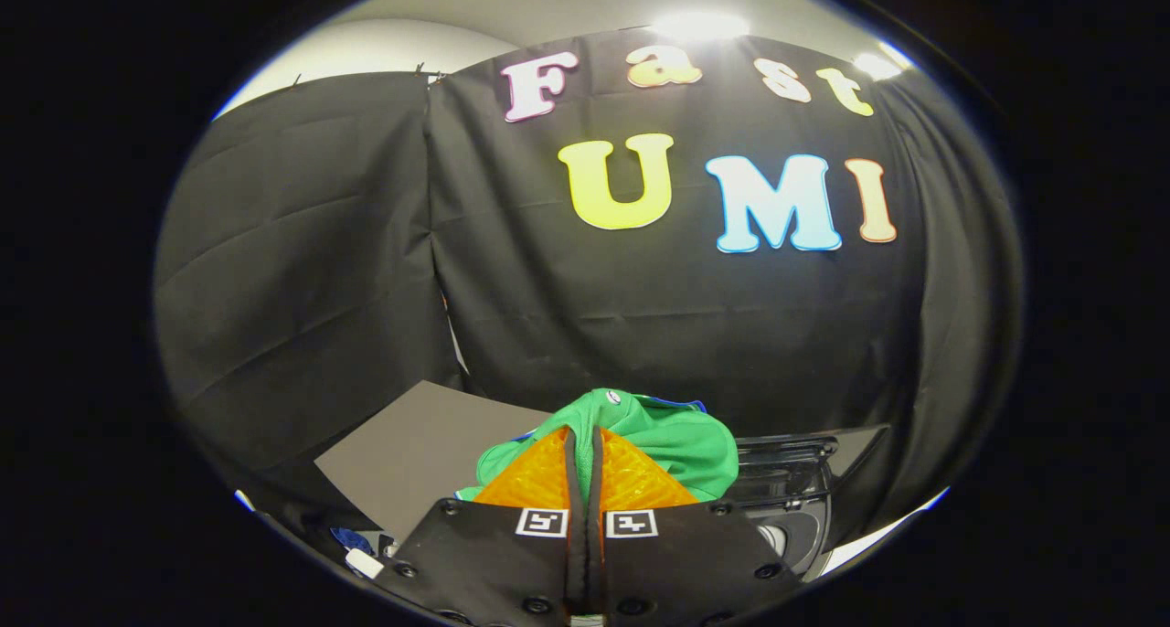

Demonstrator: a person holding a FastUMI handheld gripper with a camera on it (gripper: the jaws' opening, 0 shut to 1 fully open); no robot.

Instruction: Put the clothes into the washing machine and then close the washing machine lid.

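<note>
A: Gripper (585, 437) state at this moment?

B: Fingers were drawn nearly together, w/ the green garment (672, 444) pinched between them. The cloth was bunched at the tips and spilled out beyond them, mostly to the right. It was lifted clear, prob. so it could be carried over the tub without dragging.

A: Washing machine?

B: A dark glossy part was seen low, just right of the fingers, judged to be the washing machine (791, 490). The grey panel (420, 453) to the left may have been its raised lid, but that couldn't be confirmed.

A: What couldn't be made out?

B: The drum opening was hidden behind the gripper body. Bits of blue and white low on the left weren't identified. How much cloth hung below wasn't visible.
</note>
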